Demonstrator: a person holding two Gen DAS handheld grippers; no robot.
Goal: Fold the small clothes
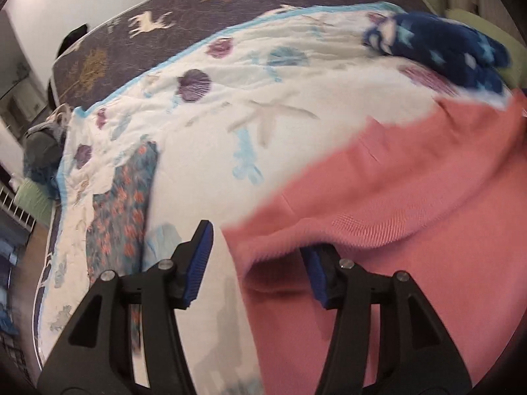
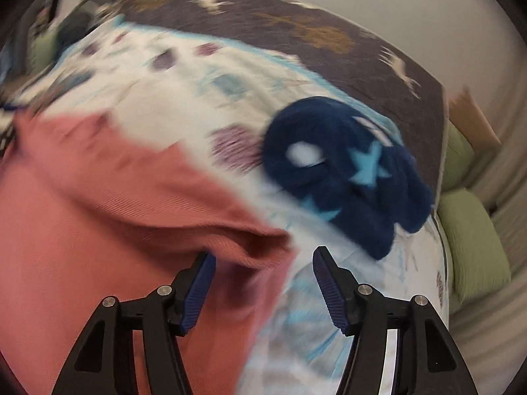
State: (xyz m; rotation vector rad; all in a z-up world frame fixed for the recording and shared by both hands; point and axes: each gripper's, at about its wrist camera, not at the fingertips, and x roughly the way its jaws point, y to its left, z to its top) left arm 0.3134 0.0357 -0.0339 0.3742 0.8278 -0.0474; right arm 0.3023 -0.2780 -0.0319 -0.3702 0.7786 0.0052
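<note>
- Two claws appear, one per wrist view, both angled down over a bed covered by a white seashell-print quilt (image 1: pixel 230 125).
- Left claw (image 1: pixel 258 265): jaws stand apart; the edge of the pink knit garment (image 1: pixel 411 191) lies in the gap near its right pad, but the pads do not press on it, so nothing is gripped.
- Right claw (image 2: pixel 263 279): jaws likewise apart; the garment's folded corner sits just beside its left pad, unpinched.
- The pink knit garment (image 2: pixel 98 197) lies on the near part of the quilt with a raised, doubled-over edge in front of both claws; judged from this, one fold is laid and released, though blur hides its neatness.
- A floral-print cloth (image 1: pixel 125 204) rests flat at the quilt's left side, seemingly already folded into a narrow strip.
- A navy fleece item with pale stars (image 2: pixel 346 171) sits crumpled on the far right of the quilt, well apart from the pink one; it looks unfolded.
- Judged remaining: further folds on the pink garment, then the navy piece.
</note>
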